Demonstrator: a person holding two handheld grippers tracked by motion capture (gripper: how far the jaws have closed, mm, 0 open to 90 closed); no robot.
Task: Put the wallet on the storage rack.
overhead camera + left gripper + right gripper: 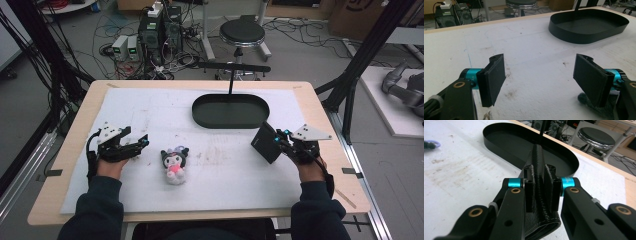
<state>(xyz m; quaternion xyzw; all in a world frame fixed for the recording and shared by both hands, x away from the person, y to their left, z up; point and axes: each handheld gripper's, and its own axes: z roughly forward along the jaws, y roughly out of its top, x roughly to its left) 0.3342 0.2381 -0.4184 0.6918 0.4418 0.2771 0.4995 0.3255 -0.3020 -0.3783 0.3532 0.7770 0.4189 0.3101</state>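
A small plush toy (174, 165) with black ears and a pink body lies on the white mat (150, 110), left of centre. My left gripper (136, 137) rests just left of it, open, with nothing between its pads (492, 80). A grey fuzzy edge of the plush (584, 98) shows beside the right-hand pad. My right gripper (278, 140) is shut on a flat black wallet (265, 142), held on edge above the mat. In the right gripper view the wallet (539, 160) stands upright between the jaws of my right gripper (540, 185). A black oval tray (230, 124) sits behind, empty.
A thin post with a black bar (234, 67) rises at the tray's far side. The tray wall (574, 35) (504, 155) lies ahead of both grippers. A round stool (242, 34), computers and cables stand on the floor beyond the table's far edge.
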